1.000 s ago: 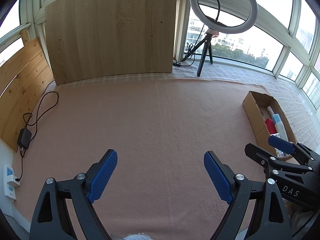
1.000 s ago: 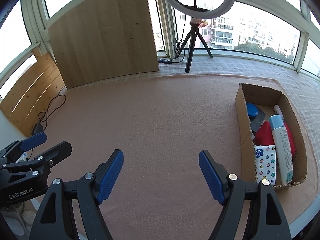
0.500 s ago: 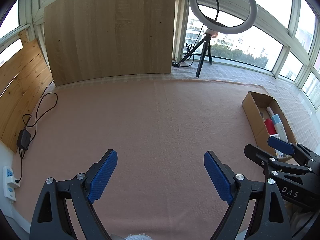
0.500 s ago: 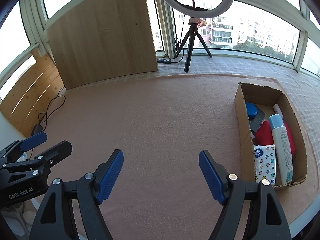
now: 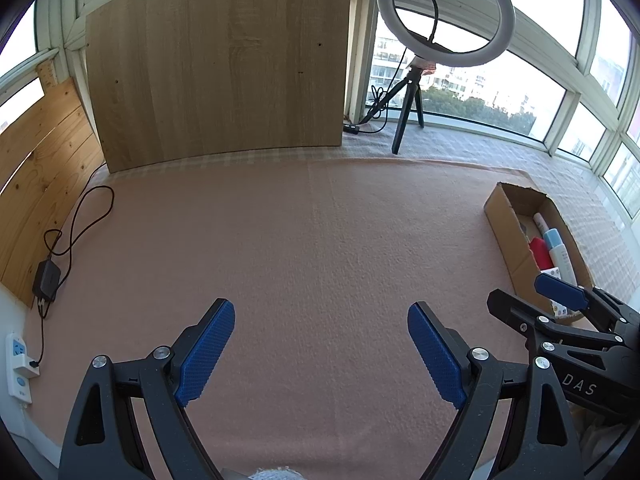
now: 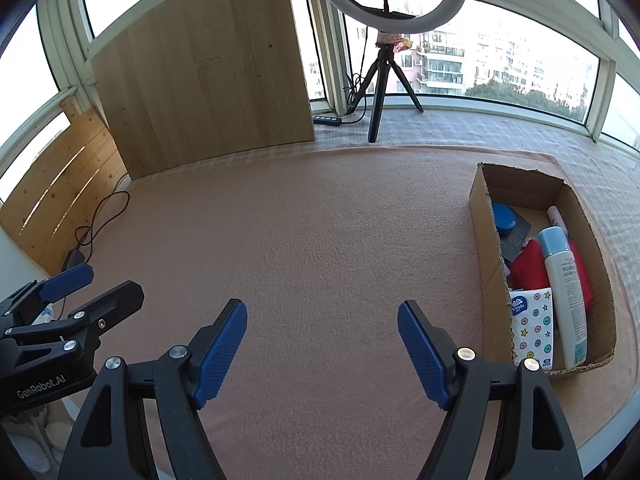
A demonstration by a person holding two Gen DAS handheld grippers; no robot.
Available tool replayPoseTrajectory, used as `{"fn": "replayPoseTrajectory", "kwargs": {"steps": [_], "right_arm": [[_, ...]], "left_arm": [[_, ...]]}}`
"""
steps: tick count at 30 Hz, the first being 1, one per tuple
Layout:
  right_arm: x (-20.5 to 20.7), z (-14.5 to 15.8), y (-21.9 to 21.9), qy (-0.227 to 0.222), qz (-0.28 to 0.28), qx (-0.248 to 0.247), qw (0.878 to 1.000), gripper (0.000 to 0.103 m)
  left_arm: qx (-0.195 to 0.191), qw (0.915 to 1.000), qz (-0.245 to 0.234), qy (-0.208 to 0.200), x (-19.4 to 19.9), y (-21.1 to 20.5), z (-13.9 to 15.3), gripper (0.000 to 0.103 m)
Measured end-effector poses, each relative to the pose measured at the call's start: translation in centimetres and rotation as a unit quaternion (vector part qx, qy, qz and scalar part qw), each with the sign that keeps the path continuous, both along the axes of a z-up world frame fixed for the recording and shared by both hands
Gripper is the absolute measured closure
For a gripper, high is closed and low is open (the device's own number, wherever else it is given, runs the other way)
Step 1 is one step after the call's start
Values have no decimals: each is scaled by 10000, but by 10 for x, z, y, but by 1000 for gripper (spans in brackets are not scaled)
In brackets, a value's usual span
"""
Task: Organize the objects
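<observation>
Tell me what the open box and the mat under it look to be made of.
Box: brown corrugated cardboard, matte; its torn top edge shows fluting. Mat: pink fabric, probably felt or fleece, with a nubbly matte surface and a fold line.

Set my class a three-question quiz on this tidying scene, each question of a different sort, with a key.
1. True or false: the left gripper holds an item.
2. Which lies in the cardboard box? A) a white bottle with a blue cap B) a banana C) a mug
3. Fill in: the box rests on the pink ___.

Key: 1 false, both it and the right gripper are open and empty; 2 A; 3 cloth.
</observation>
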State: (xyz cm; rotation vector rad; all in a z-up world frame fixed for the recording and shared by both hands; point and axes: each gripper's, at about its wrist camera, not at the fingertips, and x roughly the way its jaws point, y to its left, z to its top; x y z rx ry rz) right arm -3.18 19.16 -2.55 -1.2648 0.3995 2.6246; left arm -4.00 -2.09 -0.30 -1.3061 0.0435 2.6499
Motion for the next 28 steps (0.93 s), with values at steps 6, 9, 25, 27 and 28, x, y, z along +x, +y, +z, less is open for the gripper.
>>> {"fn": "replayPoseTrajectory", "kwargs": {"steps": [6, 9, 25, 27, 28], "right_arm": [[-2, -2, 1, -18, -22, -33, 10000, 29], [-3, -3, 1, -34, -27, -42, 10000, 29], [-12, -14, 2, -171, -62, -129, 9998, 29], [-14, -15, 2, -191, -60, -130, 9997, 29], [-15, -16, 2, -199, -58, -129, 9997, 29]], "left_arm": [[10, 10000, -6, -10, -2, -1, -1, 12], [6, 10000, -7, -13, -2, -1, -1, 12], [23, 9998, 26, -176, -16, -13, -19, 10], [9, 9999, 8, -163, -18, -14, -20, 10], [1, 9999, -1, -158, -20, -14, -21, 10]]}}
